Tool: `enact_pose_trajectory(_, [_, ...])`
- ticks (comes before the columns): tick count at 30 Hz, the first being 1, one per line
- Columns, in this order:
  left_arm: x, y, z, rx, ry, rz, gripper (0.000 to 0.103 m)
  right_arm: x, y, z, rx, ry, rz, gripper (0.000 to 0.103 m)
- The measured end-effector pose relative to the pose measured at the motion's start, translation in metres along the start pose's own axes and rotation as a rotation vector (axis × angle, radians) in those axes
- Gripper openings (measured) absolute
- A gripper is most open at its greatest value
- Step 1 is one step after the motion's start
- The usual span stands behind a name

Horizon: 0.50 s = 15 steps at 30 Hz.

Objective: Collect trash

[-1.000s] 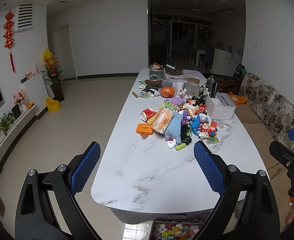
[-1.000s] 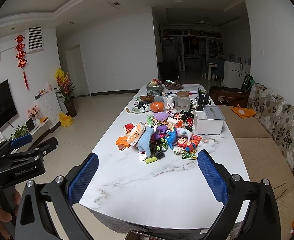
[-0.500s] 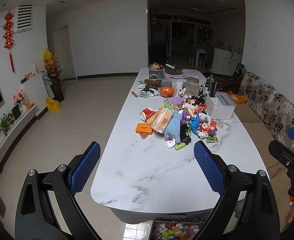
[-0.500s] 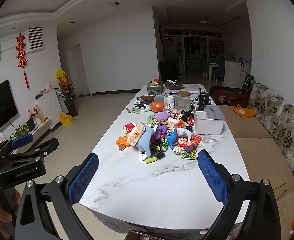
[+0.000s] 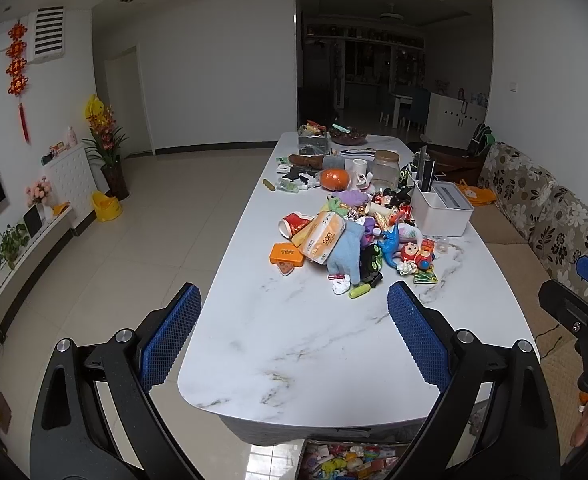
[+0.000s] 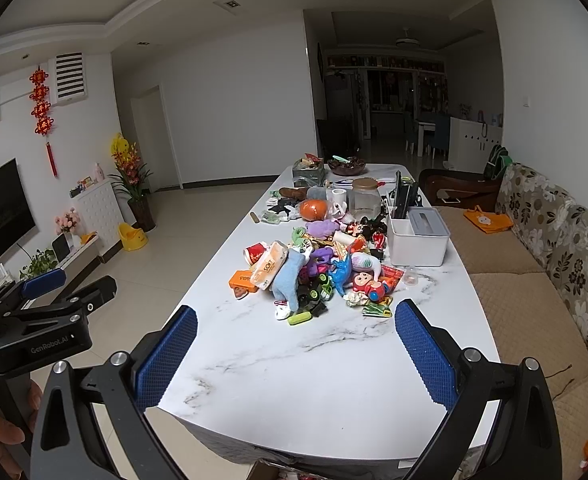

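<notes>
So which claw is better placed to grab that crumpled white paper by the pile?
Probably the right claw: the crumpled paper lies between its open fingers. For the left claw it sits off to the right.

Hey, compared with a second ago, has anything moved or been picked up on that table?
Nothing visibly changed. The left gripper and right gripper stay open and empty above the near end of the white marble table, and the pile of toys and wrappers lies untouched.
</notes>
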<state>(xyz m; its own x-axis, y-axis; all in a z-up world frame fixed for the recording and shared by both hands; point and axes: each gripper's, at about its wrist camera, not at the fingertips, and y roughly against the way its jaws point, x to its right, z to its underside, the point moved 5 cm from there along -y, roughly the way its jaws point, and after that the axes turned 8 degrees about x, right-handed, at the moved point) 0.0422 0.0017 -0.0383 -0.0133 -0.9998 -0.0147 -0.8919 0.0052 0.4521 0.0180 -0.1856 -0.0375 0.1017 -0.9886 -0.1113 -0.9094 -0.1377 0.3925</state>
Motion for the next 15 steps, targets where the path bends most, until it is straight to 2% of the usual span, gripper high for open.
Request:
enact_pose_trajectory(7, [0.001, -0.001, 0.002, -0.003, 0.001, -0.002, 0.092, 0.006, -0.008, 0.001, -0.021, -0.004, 0.007, 0.098])
enact_pose_trajectory(10, [0.008, -0.019, 0.012, -0.016, 0.004, 0.031, 0.092, 0.013, -0.014, 0.007, -0.047, -0.017, 0.024, 0.098])
enact_pose_trajectory(12, [0.019, -0.051, 0.031, -0.076, -0.032, 0.066, 0.092, 0.022, -0.018, 0.016, -0.074, -0.036, 0.045, 0.098])
enact_pose_trajectory(15, [0.038, -0.103, 0.070, -0.222, -0.078, 0.121, 0.092, 0.039, -0.022, 0.038, -0.127, -0.083, 0.082, 0.098])
